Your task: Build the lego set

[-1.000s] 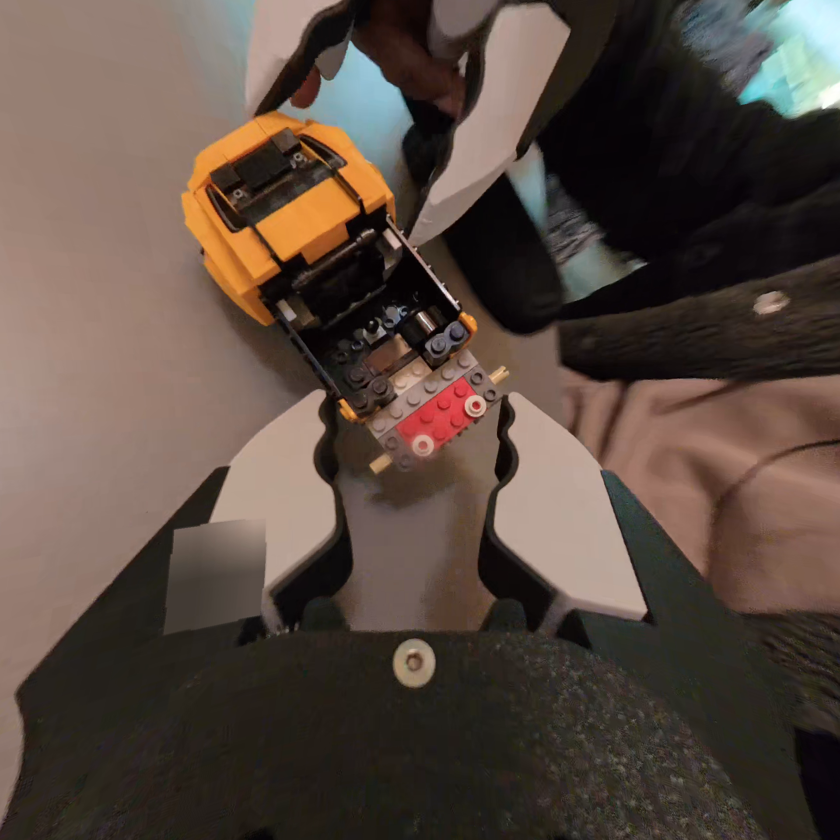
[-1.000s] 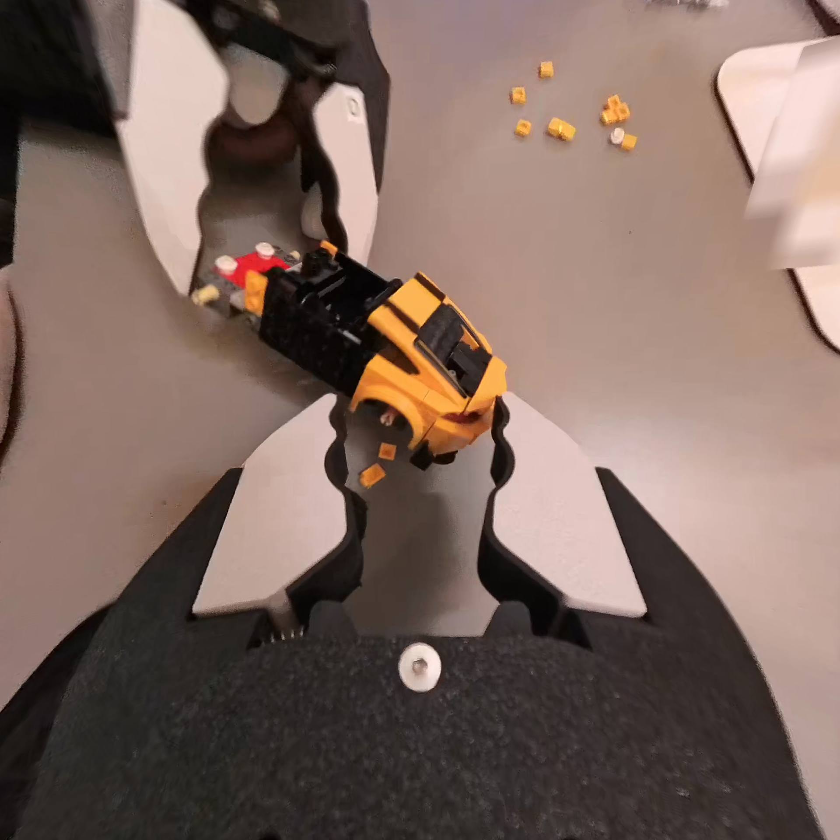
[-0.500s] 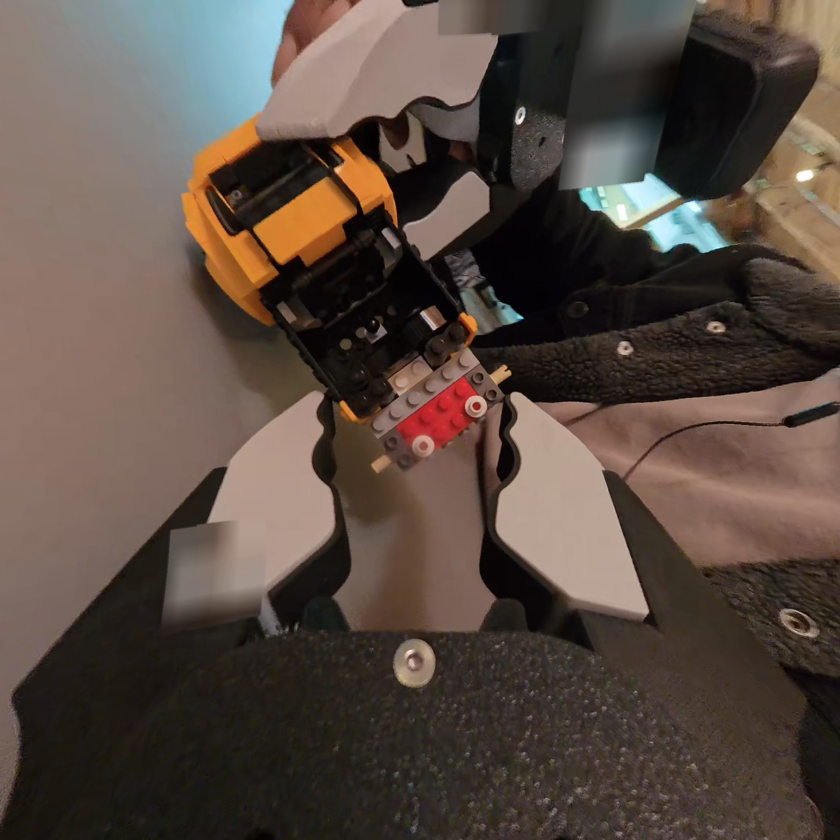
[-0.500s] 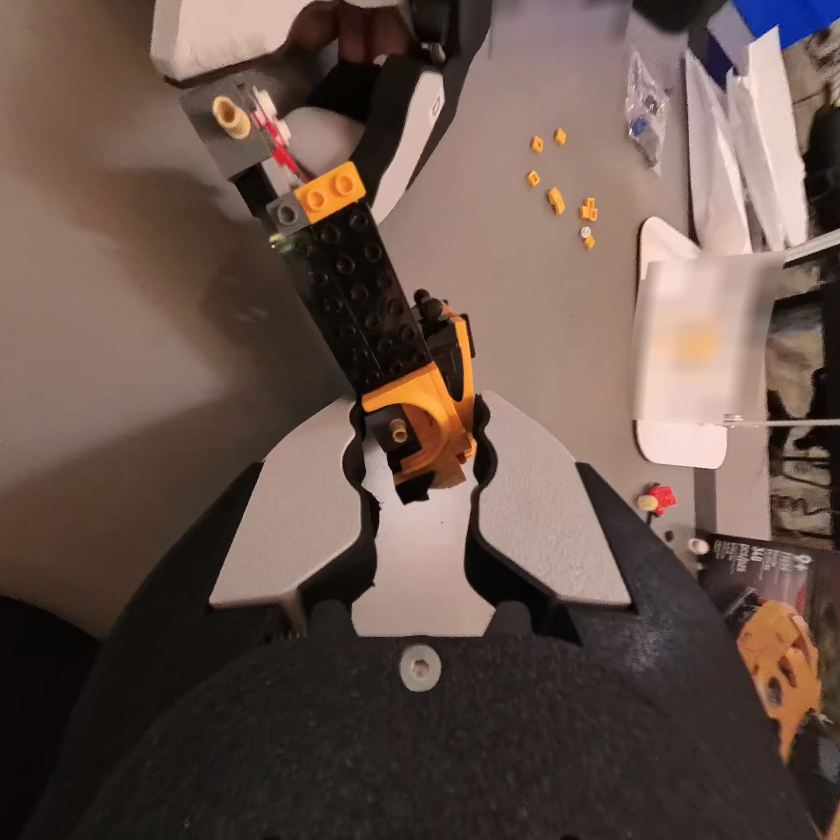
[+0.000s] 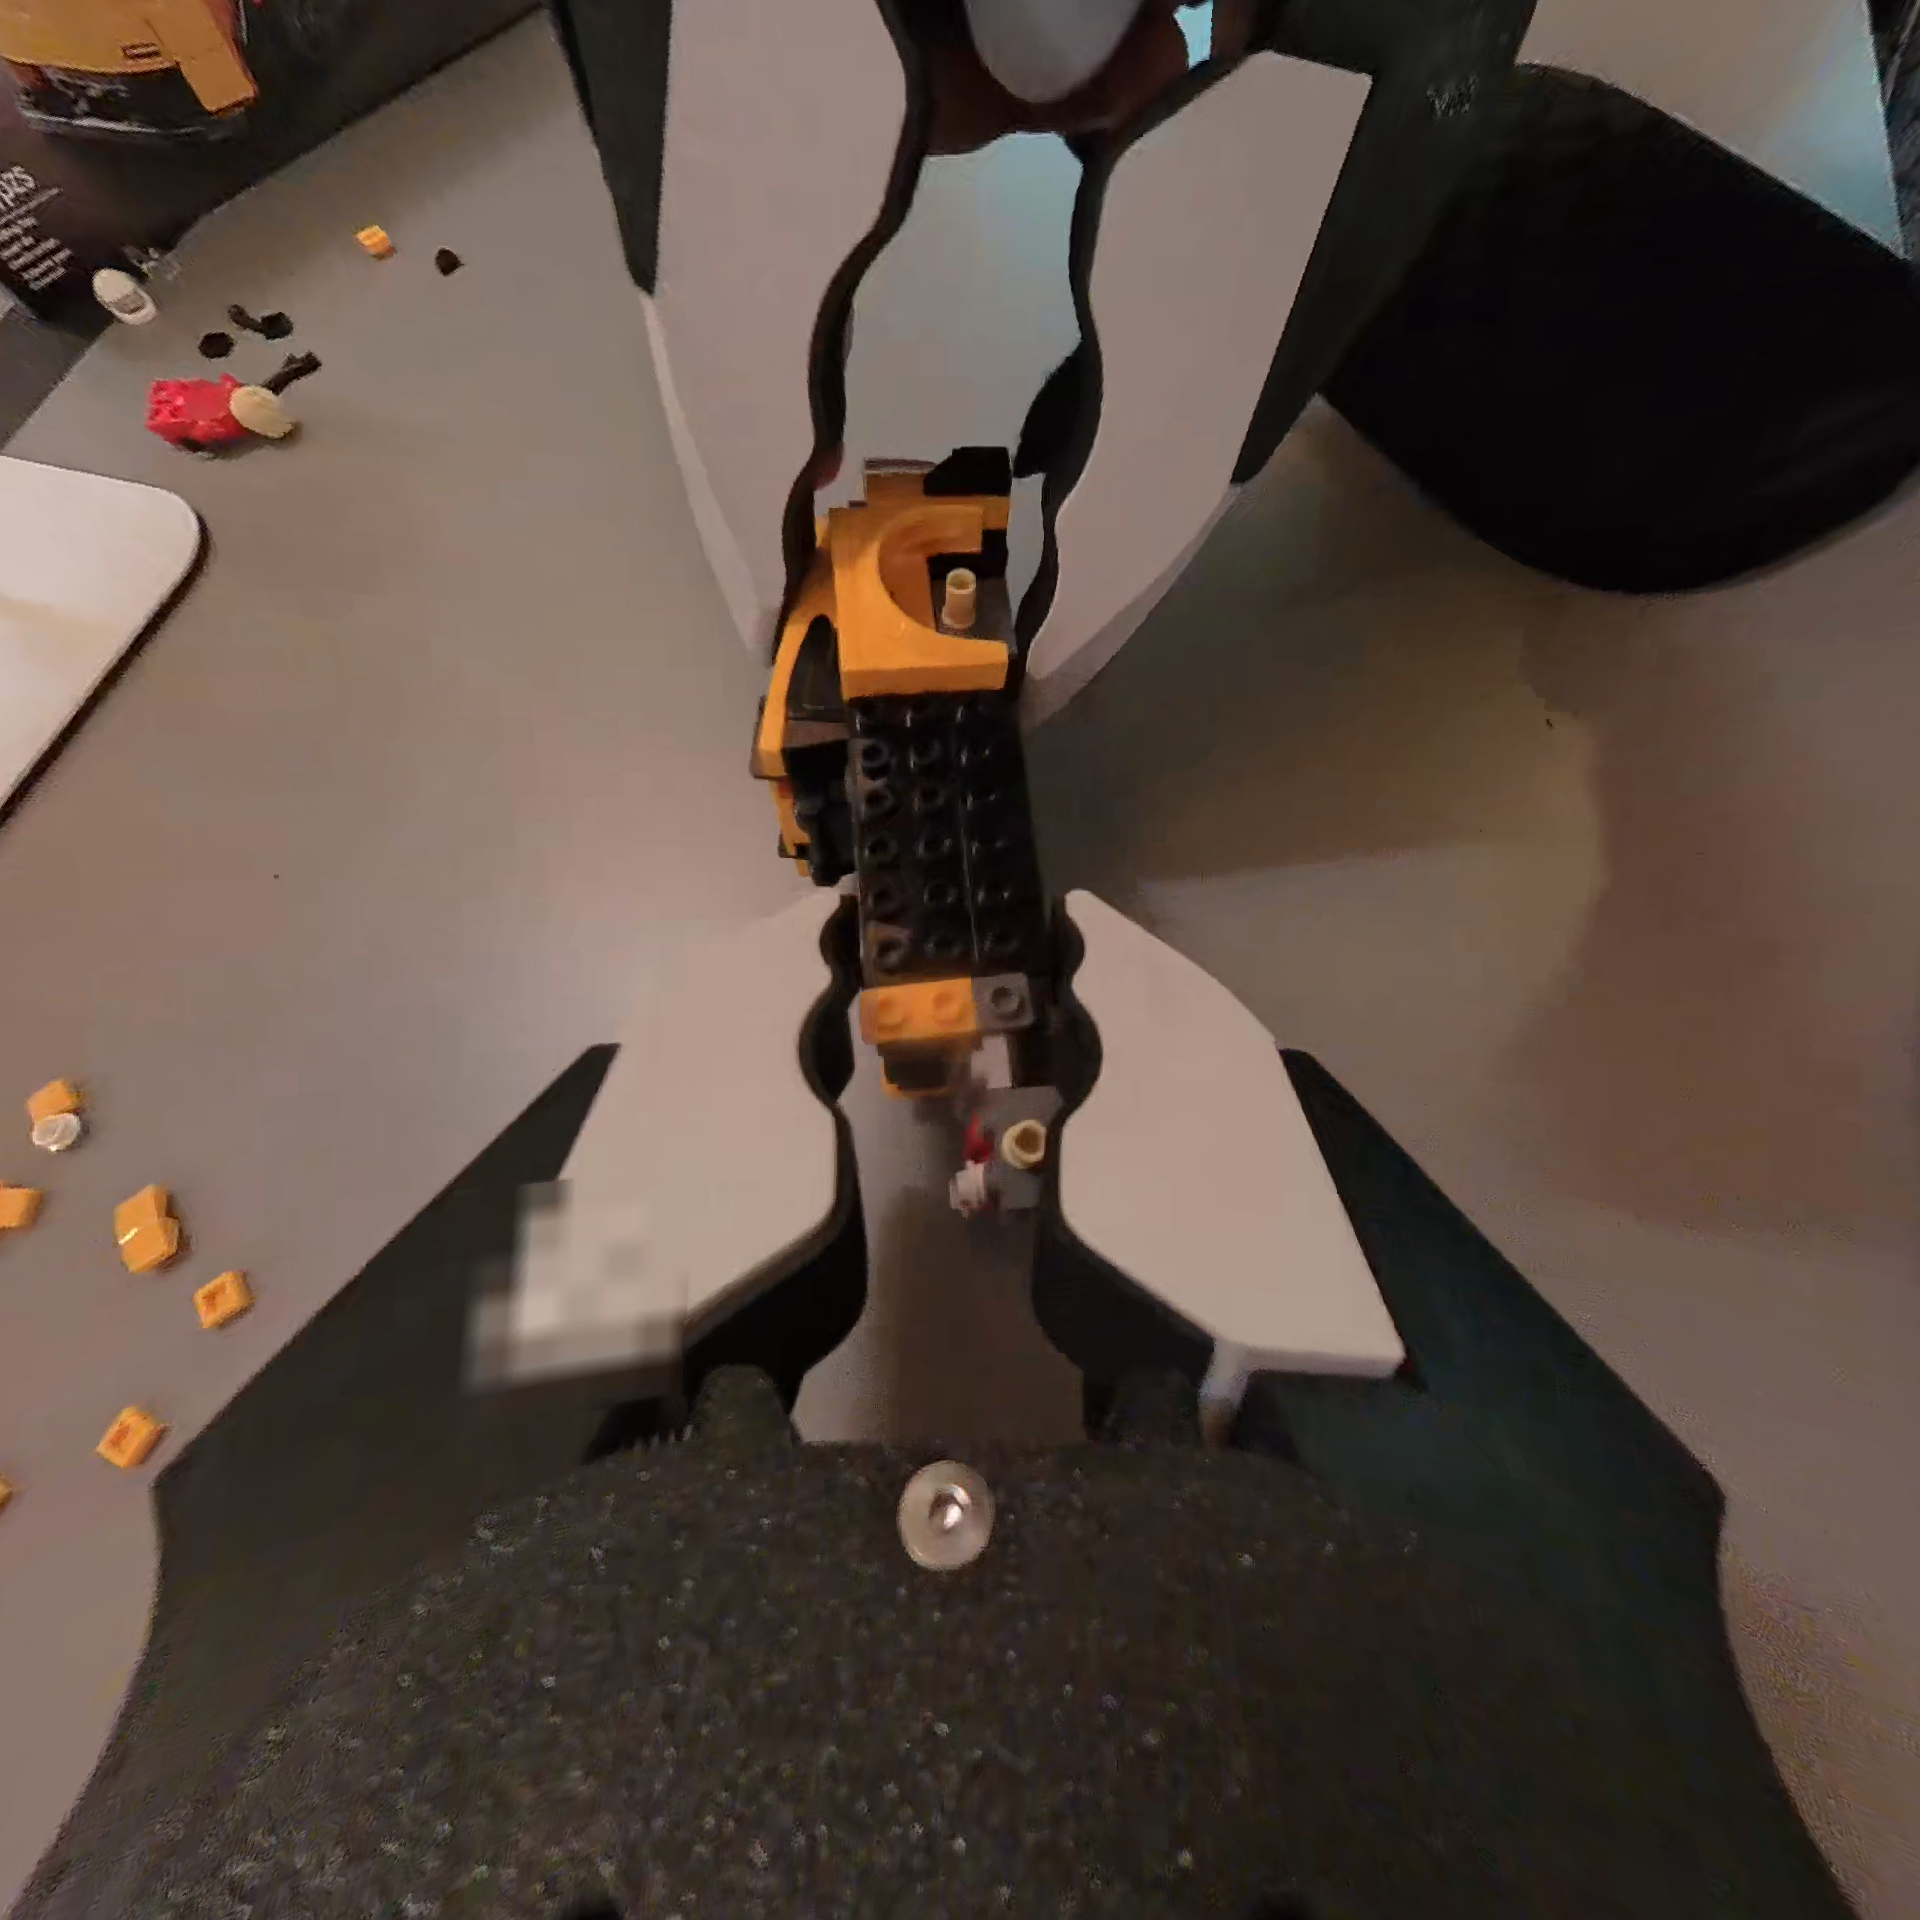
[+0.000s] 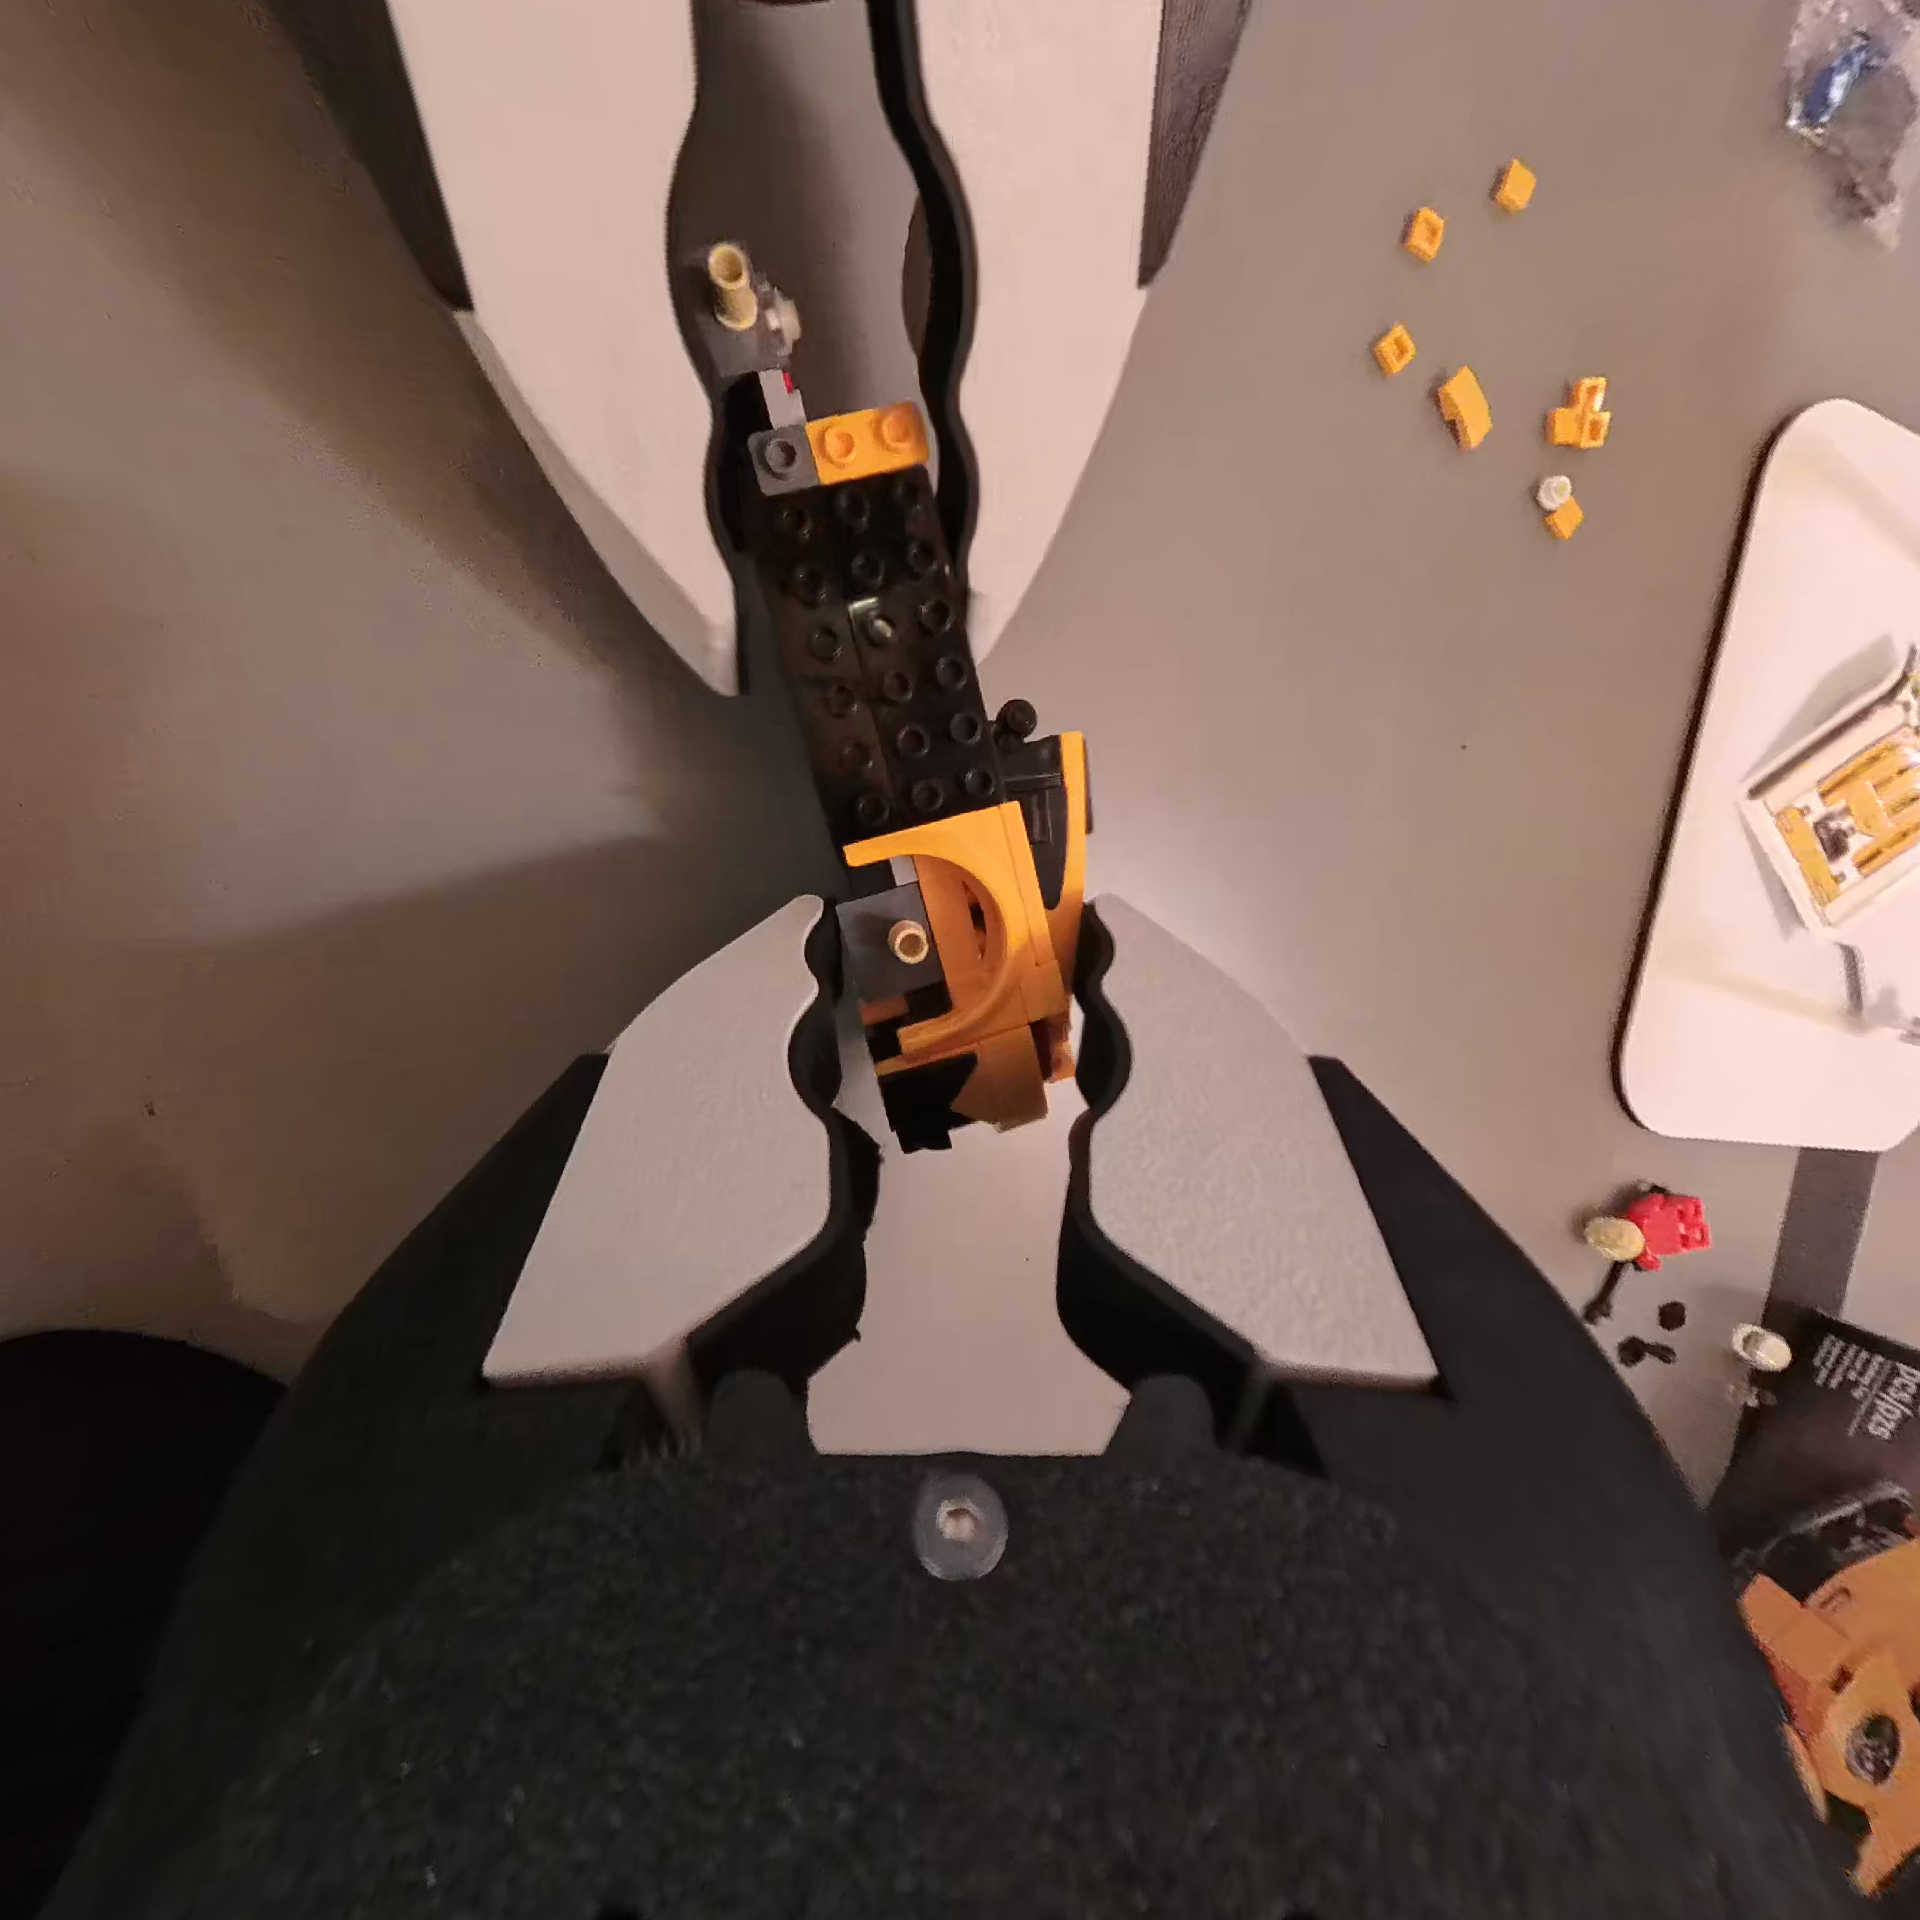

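Note:
The half-built orange and black lego car (image 5: 935, 821) is held in the air between both grippers, turned so that its black underside faces the cameras. My left gripper (image 5: 951, 997) is shut on its rear end, by the orange and grey plates and the tan axle pin (image 5: 1027, 1141). My right gripper (image 6: 961, 997) is shut on its orange front end (image 6: 987, 966), at the wheel arch. In the right wrist view the left gripper (image 6: 831, 416) shows at the top, clamped on the car's far end. In the left wrist view the right gripper (image 5: 925, 540) shows at the top.
Several loose orange pieces (image 6: 1465, 405) lie on the grey table (image 6: 1299, 675), others at the left (image 5: 145, 1231). A white tray (image 6: 1766, 987) holds an instruction sheet. A red piece (image 6: 1662, 1226), small black bits and the dark box (image 6: 1849, 1558) lie near it. The left gripper's tips are roughly 5 cm from the right gripper's. The right tips stand about 25 cm off the red piece (image 6: 1662, 1226). My left wrist view (image 5: 206, 398) looks at it from another angle.
The car was lifted off the table and turned underside up. My right gripper closed on its front first. My left gripper then closed on its rear end.

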### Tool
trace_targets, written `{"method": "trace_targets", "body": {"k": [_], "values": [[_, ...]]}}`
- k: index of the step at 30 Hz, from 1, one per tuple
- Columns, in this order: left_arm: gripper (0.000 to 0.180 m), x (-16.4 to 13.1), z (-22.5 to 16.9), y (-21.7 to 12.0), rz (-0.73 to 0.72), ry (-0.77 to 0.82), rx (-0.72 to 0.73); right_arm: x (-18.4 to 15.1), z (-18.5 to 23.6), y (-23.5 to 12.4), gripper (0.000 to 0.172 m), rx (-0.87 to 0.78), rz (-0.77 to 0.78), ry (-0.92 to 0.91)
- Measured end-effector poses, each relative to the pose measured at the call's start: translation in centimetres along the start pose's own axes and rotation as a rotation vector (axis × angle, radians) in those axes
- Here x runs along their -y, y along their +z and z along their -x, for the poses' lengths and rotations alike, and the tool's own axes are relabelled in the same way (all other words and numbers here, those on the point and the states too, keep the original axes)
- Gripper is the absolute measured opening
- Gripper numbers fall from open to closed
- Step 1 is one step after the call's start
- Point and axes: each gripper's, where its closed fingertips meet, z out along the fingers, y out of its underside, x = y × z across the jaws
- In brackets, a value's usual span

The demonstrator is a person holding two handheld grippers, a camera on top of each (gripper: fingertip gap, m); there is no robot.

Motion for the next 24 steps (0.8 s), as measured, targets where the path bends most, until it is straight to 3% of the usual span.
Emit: {"method": "trace_targets", "body": {"k": [6,10,15,19,24], "values": [[0.032,-0.8,0.1,-0.8,0.023,-0.044,0.012,1.0,0.1,0.0,0.042,0.004,-0.031,0.011],[0.032,-0.9,0.1,-1.0,0.017,-0.12,-0.014,1.3,-0.6,-2.3,0.044,-0.042,-0.136,0.104],[0.032,-0.9,0.4,-0.8,-0.001,-0.134,0.006,-1.8,-0.6,-4.4,0.042,-0.122,-0.179,0.236],[0.034,-0.8,0.7,-0.6,-0.012,-0.115,0.034,-4.9,1.3,-3.5,0.036,-0.139,-0.133,0.287],[0.035,-0.6,1.2,-0.2,-0.023,-0.068,0.086,-5.4,2.3,-1.8,0.035,-0.153,-0.099,0.275]]}}
